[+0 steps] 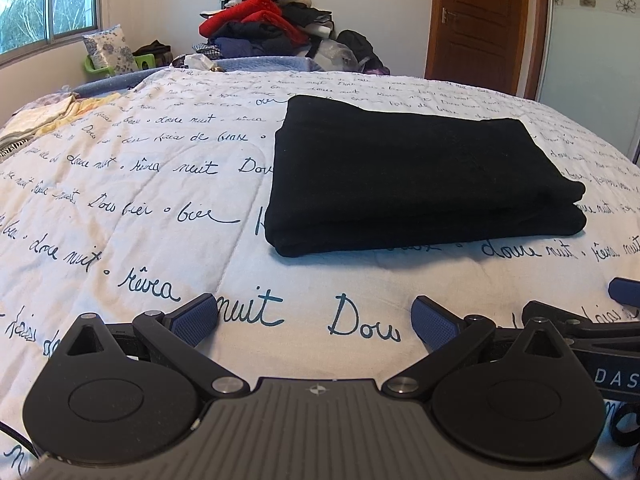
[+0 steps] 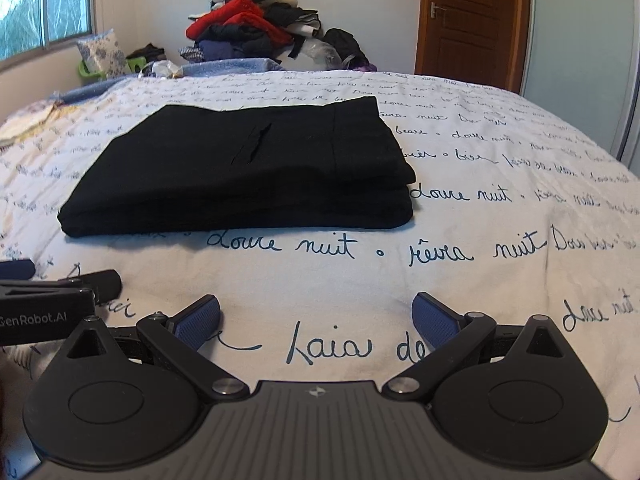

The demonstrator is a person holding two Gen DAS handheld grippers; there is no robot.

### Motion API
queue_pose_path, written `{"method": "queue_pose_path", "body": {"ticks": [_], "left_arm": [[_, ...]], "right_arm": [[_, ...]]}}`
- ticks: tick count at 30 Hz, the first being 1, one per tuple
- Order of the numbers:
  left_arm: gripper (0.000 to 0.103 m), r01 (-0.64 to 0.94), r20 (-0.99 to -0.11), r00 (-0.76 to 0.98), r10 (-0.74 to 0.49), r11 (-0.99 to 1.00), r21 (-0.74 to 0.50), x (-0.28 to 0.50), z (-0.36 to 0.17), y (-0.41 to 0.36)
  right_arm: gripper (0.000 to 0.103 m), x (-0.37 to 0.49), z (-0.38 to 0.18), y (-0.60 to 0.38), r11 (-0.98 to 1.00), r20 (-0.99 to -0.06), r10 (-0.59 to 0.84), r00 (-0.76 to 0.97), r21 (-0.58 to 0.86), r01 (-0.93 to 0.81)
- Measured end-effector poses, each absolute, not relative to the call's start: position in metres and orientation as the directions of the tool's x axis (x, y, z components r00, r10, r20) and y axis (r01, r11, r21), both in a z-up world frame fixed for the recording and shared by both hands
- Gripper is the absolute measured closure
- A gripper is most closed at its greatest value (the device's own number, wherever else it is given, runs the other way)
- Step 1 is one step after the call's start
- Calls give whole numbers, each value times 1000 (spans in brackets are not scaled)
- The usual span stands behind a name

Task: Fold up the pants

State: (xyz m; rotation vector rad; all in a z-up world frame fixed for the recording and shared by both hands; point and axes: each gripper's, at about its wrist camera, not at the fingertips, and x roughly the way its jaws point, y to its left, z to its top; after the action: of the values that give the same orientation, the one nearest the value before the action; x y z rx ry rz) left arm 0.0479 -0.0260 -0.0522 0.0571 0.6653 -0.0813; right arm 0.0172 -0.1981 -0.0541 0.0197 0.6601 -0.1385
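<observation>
The bed's white quilt (image 1: 140, 208), covered in dark script, spreads wide beneath me and curves away to its far edge, with plenty of bare cover on every side of the pants. Beyond that edge a heap of clothes (image 1: 264, 20) (red and dark things mostly) leans against the wall, a wooden door (image 1: 476, 20) stands to the right of it and a window (image 1: 48, 0) to the left.

The black pants (image 1: 416, 176) lie folded into a flat, layered rectangle on the quilt, well apart from both my tools, its near edge showing stacked folds. From my left tool they sit ahead and to the right; from my right tool the pants (image 2: 248, 168) sit ahead and to the left, and only that view shows a slit pocket and a seam on the top layer.

A green basket (image 1: 142, 62) by the window holds something dark; I cannot tell what.

My left gripper (image 1: 316, 320) hovers low over bare quilt, jaws spread wide and holding nothing. My right gripper (image 2: 316, 320) is the same, fingers parted and empty. Each view catches the other tool at its side edge.
</observation>
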Motion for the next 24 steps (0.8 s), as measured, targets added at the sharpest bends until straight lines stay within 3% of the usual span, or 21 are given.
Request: {"method": "queue_pose_path", "body": {"ticks": [24], "left_arm": [[0,93,-619,783,-59,995,23,47,-53,-25]], "right_arm": [[0,17,-55,-201,991,-613,-111,782,-9,134]]}}
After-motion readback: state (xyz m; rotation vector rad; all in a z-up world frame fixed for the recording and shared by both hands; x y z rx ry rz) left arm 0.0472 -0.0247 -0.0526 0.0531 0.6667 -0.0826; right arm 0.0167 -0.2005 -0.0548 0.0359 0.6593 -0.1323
